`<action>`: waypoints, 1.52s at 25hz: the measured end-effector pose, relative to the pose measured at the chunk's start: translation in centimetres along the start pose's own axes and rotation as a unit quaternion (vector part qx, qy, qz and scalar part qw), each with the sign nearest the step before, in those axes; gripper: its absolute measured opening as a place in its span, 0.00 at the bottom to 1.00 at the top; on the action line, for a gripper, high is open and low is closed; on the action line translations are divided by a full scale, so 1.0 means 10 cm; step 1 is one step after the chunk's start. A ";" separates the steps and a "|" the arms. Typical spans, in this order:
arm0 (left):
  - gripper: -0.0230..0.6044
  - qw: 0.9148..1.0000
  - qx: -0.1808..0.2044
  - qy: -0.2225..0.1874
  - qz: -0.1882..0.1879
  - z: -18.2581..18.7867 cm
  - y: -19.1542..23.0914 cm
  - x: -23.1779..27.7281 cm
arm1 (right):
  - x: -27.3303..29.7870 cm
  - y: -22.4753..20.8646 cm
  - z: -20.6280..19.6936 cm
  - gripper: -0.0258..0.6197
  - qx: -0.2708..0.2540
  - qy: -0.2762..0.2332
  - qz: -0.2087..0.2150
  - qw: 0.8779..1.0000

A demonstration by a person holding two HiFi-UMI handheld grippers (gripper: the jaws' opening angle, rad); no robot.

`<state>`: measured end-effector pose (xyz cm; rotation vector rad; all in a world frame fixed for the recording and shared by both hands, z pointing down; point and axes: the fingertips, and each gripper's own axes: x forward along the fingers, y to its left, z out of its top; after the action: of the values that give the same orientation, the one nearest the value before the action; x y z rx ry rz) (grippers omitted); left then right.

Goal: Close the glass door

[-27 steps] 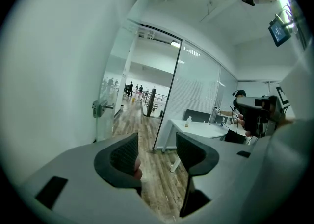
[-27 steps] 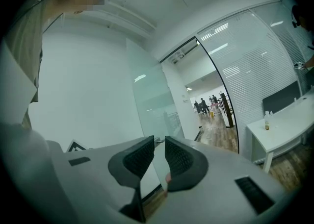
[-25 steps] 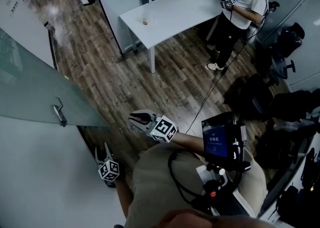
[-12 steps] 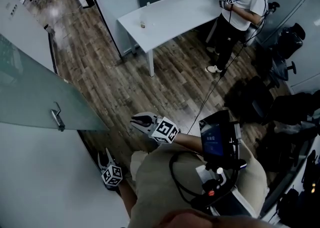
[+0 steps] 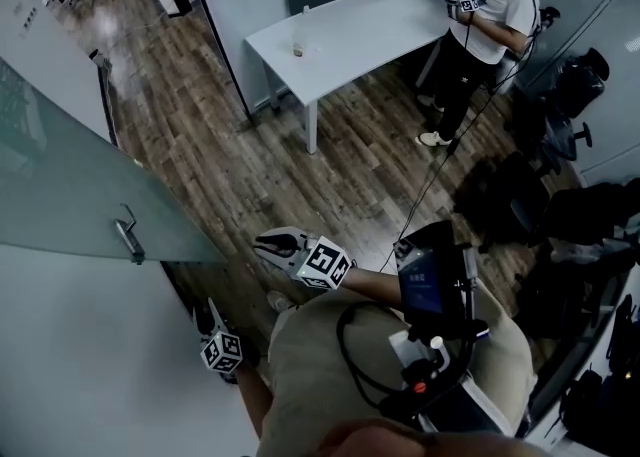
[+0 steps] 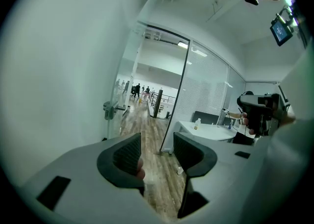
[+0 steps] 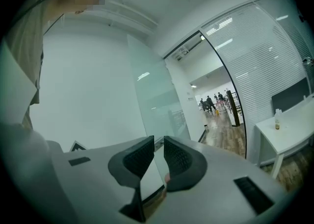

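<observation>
We stand on a wood floor (image 5: 250, 165); the glass door (image 5: 80, 195) hangs open at our left. Our left gripper (image 5: 208, 307), its jaws just narrowing, and our right gripper (image 5: 270, 242) both gape empty. The head view shows a person (image 5: 480, 5) at the table (image 5: 350, 30), whom the right gripper view leaves out.

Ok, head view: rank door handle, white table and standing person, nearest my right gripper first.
1. Door handle, left of the right gripper.
2. White table, ahead across the floor.
3. Standing person, at the table's far end.
</observation>
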<state>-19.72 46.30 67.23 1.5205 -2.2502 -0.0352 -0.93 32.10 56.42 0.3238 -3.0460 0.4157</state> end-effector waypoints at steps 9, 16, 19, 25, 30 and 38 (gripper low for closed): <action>0.40 1.000 0.006 0.000 -0.017 0.20 0.52 0.20 | 0.57 0.20 0.04 0.14 -0.004 -0.001 -0.008 1.000; 0.40 0.999 0.008 0.000 -0.035 0.25 0.86 0.30 | 0.99 0.37 -0.08 0.14 -0.005 0.009 -0.008 1.000; 0.40 0.999 0.010 0.002 -0.041 0.28 1.01 0.30 | 1.18 0.47 -0.10 0.14 -0.007 0.009 -0.007 1.000; 0.40 0.999 0.016 0.009 -0.049 0.28 1.34 0.31 | 1.49 0.64 -0.13 0.14 -0.011 0.004 -0.007 1.000; 0.40 0.998 0.016 0.019 -0.053 0.21 1.51 0.34 | 1.56 0.71 -0.14 0.14 -0.007 -0.003 -0.017 1.000; 0.40 0.998 0.015 0.028 -0.060 0.17 1.42 0.57 | 1.52 0.44 -0.17 0.14 0.002 0.001 -0.039 0.999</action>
<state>-34.66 46.53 71.10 1.6500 -2.1224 0.0056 -16.67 33.64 58.11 0.4399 -3.0187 0.4170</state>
